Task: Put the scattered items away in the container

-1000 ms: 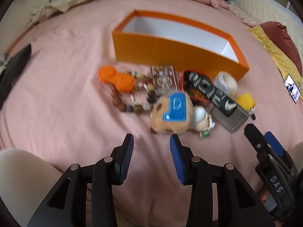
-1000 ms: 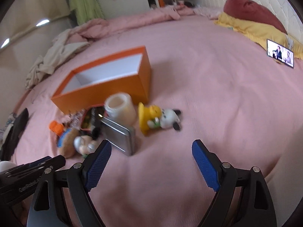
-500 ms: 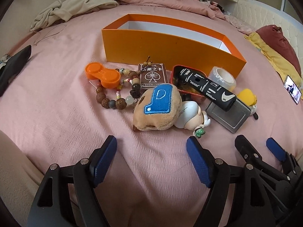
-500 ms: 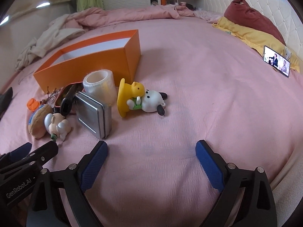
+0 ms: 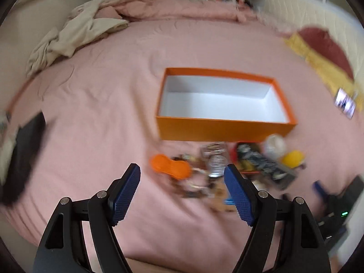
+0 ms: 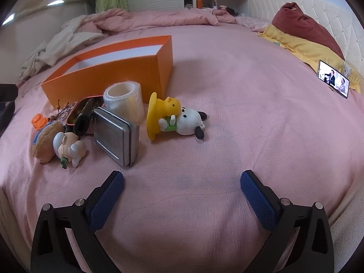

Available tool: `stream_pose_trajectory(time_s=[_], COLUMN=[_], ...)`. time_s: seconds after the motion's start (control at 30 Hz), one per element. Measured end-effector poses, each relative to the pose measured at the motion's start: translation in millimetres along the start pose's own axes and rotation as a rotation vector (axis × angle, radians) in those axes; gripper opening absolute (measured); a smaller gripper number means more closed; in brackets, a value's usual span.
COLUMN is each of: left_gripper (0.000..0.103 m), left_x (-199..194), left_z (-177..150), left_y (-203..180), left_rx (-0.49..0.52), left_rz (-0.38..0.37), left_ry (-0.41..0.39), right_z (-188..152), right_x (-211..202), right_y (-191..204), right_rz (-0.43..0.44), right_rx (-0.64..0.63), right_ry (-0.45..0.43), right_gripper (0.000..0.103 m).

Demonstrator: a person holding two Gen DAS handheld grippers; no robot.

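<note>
The right hand-held gripper [image 6: 182, 190], its jaws having just been opening and now gaping wide on nothing, is hovering over the pink bed [image 6: 250, 118]. The dog figurine [image 6: 182, 120] is lying just ahead, long axis crosswise, beside the orange box [image 6: 109, 75]. The left hand-held gripper [image 5: 182, 192] is hanging wide and empty, farther off.

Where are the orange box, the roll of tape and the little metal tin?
orange box [image 6: 109, 77], right wrist view, near side wall.
roll of tape [image 6: 124, 102], right wrist view, outer side.
metal tin [image 6: 111, 136], right wrist view, flat lid.

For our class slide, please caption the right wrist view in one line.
Open right gripper hovers over a pink bedspread, facing toys, a metal tin and an orange box.
</note>
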State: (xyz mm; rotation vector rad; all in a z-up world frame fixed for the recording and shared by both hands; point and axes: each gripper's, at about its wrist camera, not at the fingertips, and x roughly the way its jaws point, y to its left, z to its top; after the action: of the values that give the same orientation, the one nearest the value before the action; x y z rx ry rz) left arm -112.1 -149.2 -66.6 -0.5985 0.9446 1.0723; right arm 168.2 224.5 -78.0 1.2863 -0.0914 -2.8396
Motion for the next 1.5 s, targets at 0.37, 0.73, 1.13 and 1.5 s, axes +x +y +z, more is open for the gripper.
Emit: stream_pose_trajectory(time_s=[0.37,0.73,1.13,1.5], left_gripper=[0.076,0.028,0.043,0.043], left_x=[90,70,65,14], left_z=[9,-2,-12,-10], left_y=[31,64,43,35], left_rx=[-0.163,-0.351,-0.268,-0.18], left_rz=[-0.162,-0.231,-0.232,-0.376], left_ry=[0.311,0.184,0.233,0.046], right_z=[-1,-1,-1,-1], right_x=[0,-1,-1,-1], right_y=[2,4,4,5], right_rz=[-0.001,-0.005,-0.041,-0.042], right_rx=[-0.002,-0.003,0.011,0.012], right_ry=[-0.003,-0.005,-0.005,-0.005], right_gripper=[0.103,0.103,0.103,0.103])
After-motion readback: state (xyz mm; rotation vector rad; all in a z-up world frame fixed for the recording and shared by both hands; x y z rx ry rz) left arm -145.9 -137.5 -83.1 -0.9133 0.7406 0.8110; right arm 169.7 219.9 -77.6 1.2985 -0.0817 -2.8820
